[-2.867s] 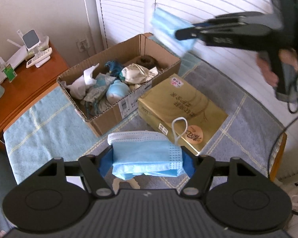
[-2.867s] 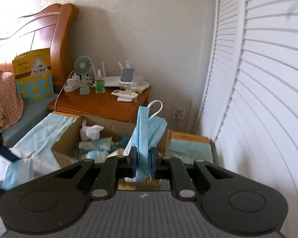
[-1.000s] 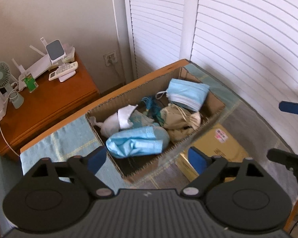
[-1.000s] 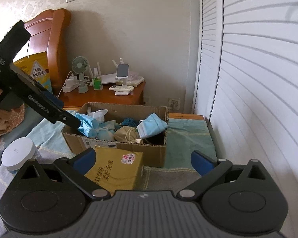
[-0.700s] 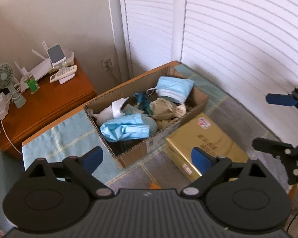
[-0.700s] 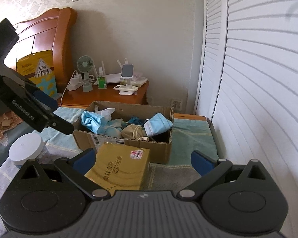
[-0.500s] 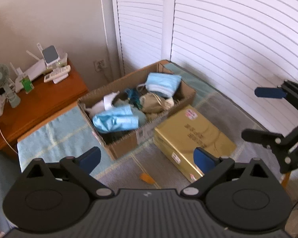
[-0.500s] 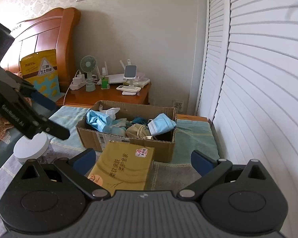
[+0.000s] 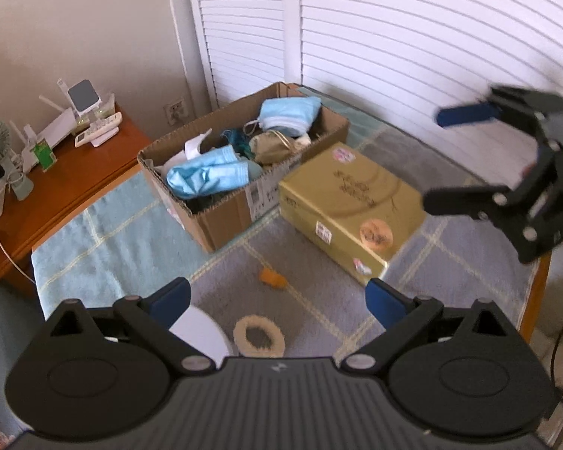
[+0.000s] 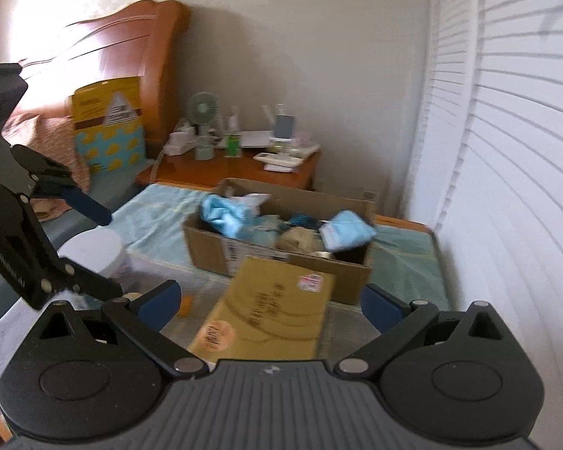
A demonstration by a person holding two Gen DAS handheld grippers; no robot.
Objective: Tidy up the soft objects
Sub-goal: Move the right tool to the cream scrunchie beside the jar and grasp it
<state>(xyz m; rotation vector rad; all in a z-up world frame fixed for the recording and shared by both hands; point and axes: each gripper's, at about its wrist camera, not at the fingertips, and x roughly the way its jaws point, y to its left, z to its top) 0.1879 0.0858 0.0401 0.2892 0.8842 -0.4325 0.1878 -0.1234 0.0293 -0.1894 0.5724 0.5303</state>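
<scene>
1. Left wrist view: I am holding the left gripper (image 9: 277, 296) with its tongs wide apart and nothing between them. They have just been opening a little further. I judge I am keeping them spread to be ready for the next soft item.
2. The right gripper (image 9: 450, 157) is hanging beyond the gold box (image 9: 351, 202), also spread and empty; the right wrist view confirms nothing is lying between its blue pads (image 10: 157, 305).
3. Landmark: the cardboard box (image 9: 229, 212). The task's soft things are sitting inside it: one blue face mask (image 9: 212, 174) at its near end, another blue mask (image 9: 289, 112) at its far end, and beige and teal cloth bundled between them. I am reading the box as the collection bin, hence both grippers being empty.
4. Just beside the cardboard box, the gold box is lying flat on the grey-and-teal mat (image 9: 105, 240).
5. In front of the cardboard box, nearer my tongs, a beige fuzzy ring (image 9: 259, 336) is waiting on the mat, probably the next pick. A small orange scrap (image 9: 272, 276) is lying between ring and cardboard box; a white round lid (image 9: 202, 333) is sitting just left of the ring.
6. Writing: the gold box is carrying dark Chinese characters, a round orange seal and small stickers, all too blurred to read. The cardboard box's printed label is likewise illegible. In the right wrist view the left gripper's arm is showing white lettering, unreadable, as is the yellow bag (image 10: 109, 127) by the headboard.
</scene>
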